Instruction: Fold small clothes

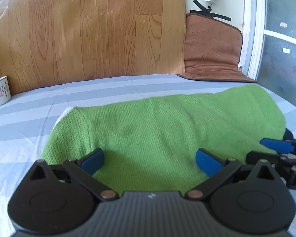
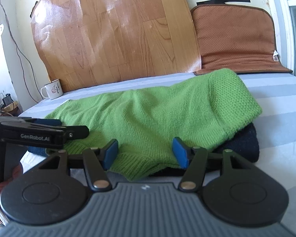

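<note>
Green knit garment (image 2: pixel 148 114) lies on striped sheet (image 1: pixel 19 122), in front of the wooden board. Left gripper (image 1: pixel 150 161) wide open, empty; right gripper (image 2: pixel 145 152) part-open astride near hem, not pinching. Close both on hem before lifting evenly.

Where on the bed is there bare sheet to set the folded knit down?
Bare striped sheet lies between the mug and the green knit, and right of it below the brown mat. The near edge is crowded by both tools.
</note>
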A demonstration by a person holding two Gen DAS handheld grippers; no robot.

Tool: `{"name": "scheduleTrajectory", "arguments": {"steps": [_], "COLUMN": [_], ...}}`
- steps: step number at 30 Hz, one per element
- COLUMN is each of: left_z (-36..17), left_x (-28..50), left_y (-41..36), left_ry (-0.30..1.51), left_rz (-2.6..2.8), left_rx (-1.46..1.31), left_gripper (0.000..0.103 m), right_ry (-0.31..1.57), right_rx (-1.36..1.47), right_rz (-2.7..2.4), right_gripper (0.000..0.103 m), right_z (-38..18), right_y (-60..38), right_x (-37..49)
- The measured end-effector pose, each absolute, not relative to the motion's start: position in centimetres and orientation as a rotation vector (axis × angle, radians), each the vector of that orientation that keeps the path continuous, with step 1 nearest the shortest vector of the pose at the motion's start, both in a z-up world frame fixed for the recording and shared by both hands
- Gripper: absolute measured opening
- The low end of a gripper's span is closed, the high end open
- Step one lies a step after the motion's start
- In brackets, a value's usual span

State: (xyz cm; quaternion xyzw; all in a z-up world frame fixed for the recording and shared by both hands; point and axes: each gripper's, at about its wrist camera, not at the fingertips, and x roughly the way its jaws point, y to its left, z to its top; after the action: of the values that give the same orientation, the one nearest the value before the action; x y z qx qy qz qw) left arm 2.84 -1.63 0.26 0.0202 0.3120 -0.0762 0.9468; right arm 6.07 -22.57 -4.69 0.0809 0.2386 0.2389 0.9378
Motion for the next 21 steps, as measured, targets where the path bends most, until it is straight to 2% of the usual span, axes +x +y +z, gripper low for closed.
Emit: {"name": "scheduleTrajectory", "arguments": {"steps": [4, 8, 10, 11, 12, 14, 18, 21], "left_z": [0.1, 0.1, 0.2, 0.2, 0.2, 0.3, 0.5, 0.7], "left_x": [2.8, 2.7, 2.8, 2.8, 2.8, 2.8, 2.7, 2.5], "left_y": [-2.0, -1.4, -1.3, -1.2, -1.1, -0.7, 0.3, 1.1], "left_ry": [0.636, 0.632, 0.630, 0.629, 0.628, 0.625, 0.614, 0.595], "left_rz": [-0.146, -0.161, -0.167, -0.171, -0.175, -0.187, -0.212, -0.246], "left_rx": [0.061, 0.030, 0.018, 0.010, 0.000, -0.026, -0.086, -0.139], "left_gripper": [0.103, 0.103, 0.103, 0.103, 0.103, 0.103, 0.103, 0.103], "right_ry": [0.475, 0.417, 0.386, 0.373, 0.366, 0.391, 0.554, 0.557], "right_rx": [0.197, 0.378, 0.472, 0.528, 0.586, 0.681, 0.766, 0.724], "right_rz": [0.505, 0.511, 0.440, 0.409, 0.373, 0.302, 0.293, 0.302], "right_gripper": [0.064, 0.064, 0.067, 0.074, 0.085, 0.093, 0.093, 0.094], "right_z": [-4.2, -3.0, -2.5, -2.6, -2.7, -3.4, -5.6, -5.6], "right_y": [-23.5, -28.0, -31.1, -32.6, -34.1, -36.3, -37.3, -36.0], "right_x": [5.2, 4.6, 4.8, 5.0, 5.3, 6.1, 9.2, 10.0]}}
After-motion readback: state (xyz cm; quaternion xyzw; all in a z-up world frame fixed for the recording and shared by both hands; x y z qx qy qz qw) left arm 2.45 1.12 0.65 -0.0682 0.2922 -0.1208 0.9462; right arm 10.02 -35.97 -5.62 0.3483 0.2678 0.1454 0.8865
